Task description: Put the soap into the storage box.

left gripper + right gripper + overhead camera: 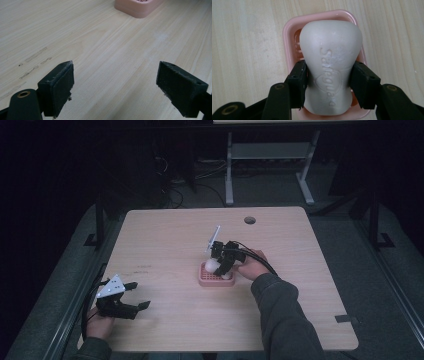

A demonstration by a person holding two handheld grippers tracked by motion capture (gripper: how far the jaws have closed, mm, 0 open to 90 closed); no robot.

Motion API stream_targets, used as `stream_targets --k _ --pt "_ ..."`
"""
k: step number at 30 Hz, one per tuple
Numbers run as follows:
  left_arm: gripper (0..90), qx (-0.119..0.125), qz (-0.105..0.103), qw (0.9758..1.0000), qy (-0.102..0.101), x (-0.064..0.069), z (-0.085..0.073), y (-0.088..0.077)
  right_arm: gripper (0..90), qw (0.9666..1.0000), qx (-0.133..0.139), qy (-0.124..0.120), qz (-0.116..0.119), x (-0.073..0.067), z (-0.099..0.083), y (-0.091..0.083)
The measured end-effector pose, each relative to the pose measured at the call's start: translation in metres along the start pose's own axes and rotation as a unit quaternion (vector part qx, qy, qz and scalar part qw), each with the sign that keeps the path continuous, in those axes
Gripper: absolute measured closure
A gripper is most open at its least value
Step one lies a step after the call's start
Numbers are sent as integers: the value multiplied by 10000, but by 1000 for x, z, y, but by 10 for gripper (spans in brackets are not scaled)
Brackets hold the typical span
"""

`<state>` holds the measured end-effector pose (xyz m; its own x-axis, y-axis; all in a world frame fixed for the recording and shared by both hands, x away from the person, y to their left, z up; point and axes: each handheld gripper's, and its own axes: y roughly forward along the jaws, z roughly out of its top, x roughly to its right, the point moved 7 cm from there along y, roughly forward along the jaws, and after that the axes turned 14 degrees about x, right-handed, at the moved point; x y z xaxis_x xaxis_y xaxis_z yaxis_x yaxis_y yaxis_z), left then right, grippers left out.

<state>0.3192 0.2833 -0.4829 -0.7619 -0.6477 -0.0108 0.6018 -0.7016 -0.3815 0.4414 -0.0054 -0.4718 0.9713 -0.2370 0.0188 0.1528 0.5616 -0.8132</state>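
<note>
Right gripper point(328, 82) clamps soap point(330, 62) above pink dish point(289, 32); placing step. Next: lower into dish, release. Left gripper point(115, 87) wide open, empty, idle.

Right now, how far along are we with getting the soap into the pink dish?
Done: the right gripper is shut on the white soap bar, pads on its narrow waist, right above the pink soap dish. In hand: holding it over the tray; whether it touches the grid cannot be told. Left: set it down and release. The left gripper waits open over bare table.
</note>
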Motion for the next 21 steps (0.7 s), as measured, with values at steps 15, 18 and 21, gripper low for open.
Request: stream_targets --k 15,18,21 --pt "139 -26 7 10000 29 0 0 0 483 10000 -21 53 -62 1 1 5" --pt "139 -27 8 10000 30 0 0 0 481 9999 -43 65 -80 1 1 6" --pt "139 -23 8 10000 29 0 0 0 479 9999 -50 47 -102 1 0 7"
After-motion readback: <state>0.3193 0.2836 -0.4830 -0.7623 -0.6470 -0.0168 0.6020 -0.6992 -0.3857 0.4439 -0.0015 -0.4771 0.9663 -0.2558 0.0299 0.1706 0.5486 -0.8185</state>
